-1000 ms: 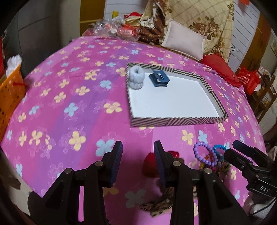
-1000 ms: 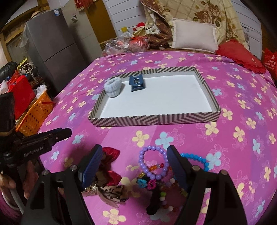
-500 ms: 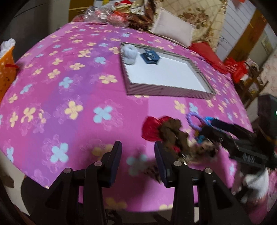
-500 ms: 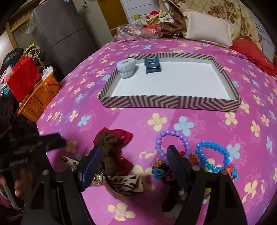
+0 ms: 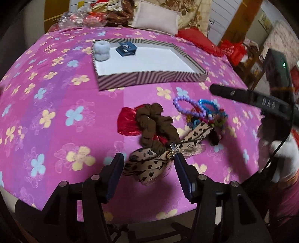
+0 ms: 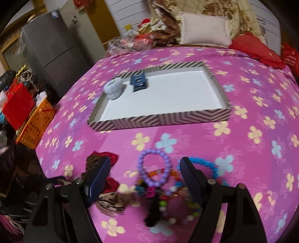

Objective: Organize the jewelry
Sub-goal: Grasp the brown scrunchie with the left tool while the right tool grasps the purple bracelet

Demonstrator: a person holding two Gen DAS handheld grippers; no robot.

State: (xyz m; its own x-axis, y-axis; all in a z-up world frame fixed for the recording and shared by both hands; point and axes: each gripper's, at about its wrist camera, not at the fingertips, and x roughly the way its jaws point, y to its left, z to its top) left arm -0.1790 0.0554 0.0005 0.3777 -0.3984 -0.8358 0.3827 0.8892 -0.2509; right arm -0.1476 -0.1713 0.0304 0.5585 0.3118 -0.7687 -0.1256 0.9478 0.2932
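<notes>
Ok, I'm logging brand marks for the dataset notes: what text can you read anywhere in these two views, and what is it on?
"DAS": white letters, seen upside down, on the black right gripper in the left wrist view.
Red bag: pale print, too blurred to read.
Blue sticker on the grey fridge: too small to read.
Nothing else is legible.
</notes>
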